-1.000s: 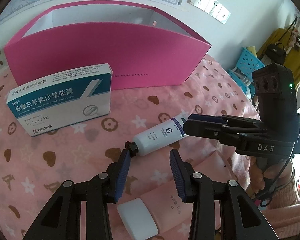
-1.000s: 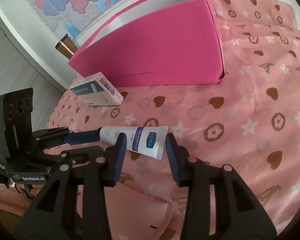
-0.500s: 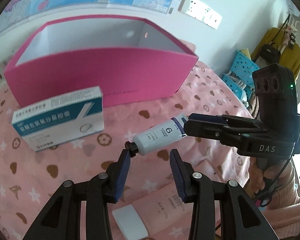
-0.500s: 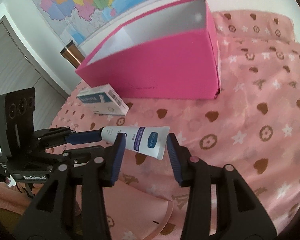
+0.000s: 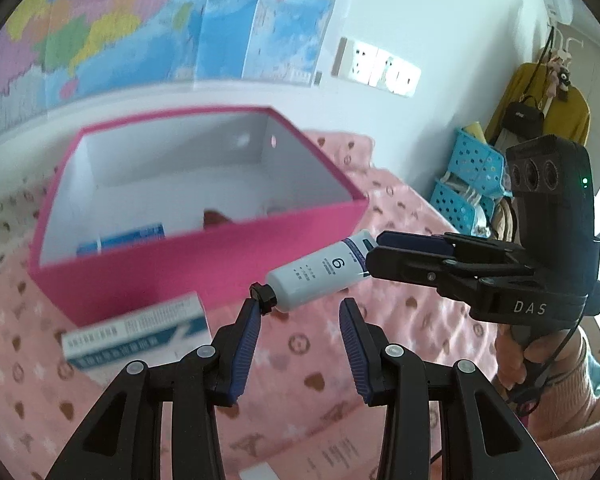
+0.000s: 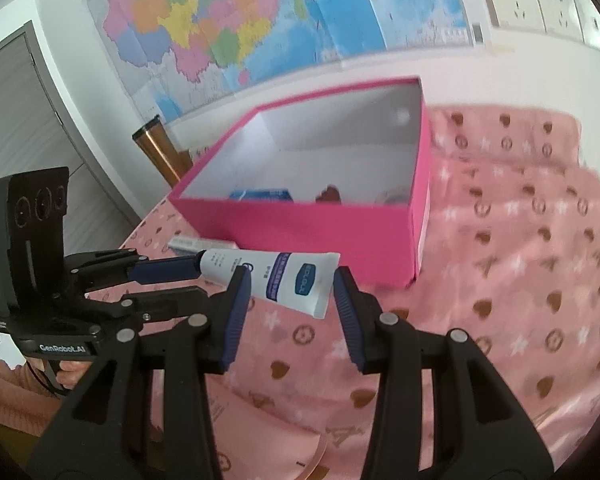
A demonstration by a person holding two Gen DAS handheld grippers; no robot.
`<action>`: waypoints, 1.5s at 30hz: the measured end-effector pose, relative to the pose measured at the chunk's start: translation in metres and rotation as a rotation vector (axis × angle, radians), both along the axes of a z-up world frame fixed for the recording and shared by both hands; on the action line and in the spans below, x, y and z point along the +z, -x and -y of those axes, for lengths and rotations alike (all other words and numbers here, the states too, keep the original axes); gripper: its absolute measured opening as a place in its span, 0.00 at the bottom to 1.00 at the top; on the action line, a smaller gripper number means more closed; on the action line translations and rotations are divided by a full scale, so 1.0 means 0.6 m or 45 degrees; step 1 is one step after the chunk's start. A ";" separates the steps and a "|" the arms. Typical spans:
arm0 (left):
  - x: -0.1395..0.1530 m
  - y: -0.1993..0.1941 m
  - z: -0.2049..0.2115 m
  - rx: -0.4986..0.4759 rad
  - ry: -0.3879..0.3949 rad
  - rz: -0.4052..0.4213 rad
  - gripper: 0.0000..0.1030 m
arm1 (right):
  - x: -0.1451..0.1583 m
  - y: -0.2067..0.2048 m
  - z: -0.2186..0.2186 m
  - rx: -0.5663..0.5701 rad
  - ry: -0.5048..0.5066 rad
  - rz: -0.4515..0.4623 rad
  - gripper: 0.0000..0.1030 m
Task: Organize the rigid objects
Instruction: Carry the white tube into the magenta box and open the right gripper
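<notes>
Pink blanket (image 5: pixel 400 320) as work surface, wall map (image 6: pixel 220 20) behind. Open pink box (image 5: pixel 204 248) is set on it. A blue pack and sth small and brown are seen inside; the rest is too blurred to tell.

Tube (image 5: pixel 316 276) is held in the air, roughly level, just in front of the box's near wall and abt at rim height. It's not yet over the opening.

R gripper (image 5: pixel 374 250): jaws partly closed, flat tail end of tube is pinched between the pads. The whole load is carried here.

L gripper (image 5: pixel 300 320): jaws at their narrowest, nothing between the pads. Tube's black cap (image 5: pixel 262 294) is only touched by one fingertip (image 5: pixel 252 312), so it's steadied, not gripped.

Med carton (image 5: pixel 136 340) is left lying on the blanket in front of the box, not yet sorted.

Step, as judged: transfer of tube to box, mid-carry.

Next move: tube needs to be taken fwd past the near rim w/ the cap end cleared over the wall, then lowered inside beside the blue pack before R jaws are released. L fingertip should be backed off first so the cap isn't snagged. Carton is prob next.
</notes>
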State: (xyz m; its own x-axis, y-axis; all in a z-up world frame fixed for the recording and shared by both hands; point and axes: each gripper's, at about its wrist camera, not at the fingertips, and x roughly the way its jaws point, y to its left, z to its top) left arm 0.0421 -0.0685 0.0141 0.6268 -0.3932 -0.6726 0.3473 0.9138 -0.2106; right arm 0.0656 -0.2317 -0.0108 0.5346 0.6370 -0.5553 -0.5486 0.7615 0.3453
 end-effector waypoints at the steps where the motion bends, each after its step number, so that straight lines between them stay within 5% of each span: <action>1: 0.005 -0.006 0.000 0.001 -0.002 0.010 0.39 | 0.006 -0.003 -0.001 -0.001 -0.001 0.014 0.45; 16: 0.043 -0.093 -0.003 0.041 -0.024 0.057 0.39 | 0.054 -0.075 -0.004 -0.038 -0.008 0.089 0.45; 45: -0.023 -0.183 -0.026 0.126 -0.005 -0.143 0.39 | 0.021 -0.156 -0.039 -0.113 0.093 0.016 0.46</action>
State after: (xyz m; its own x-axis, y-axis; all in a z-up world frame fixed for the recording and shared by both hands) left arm 0.1521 -0.0531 0.0003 0.5834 -0.3303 -0.7420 0.2298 0.9434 -0.2392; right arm 0.1595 -0.2084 0.0016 0.5943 0.5452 -0.5913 -0.4819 0.8300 0.2809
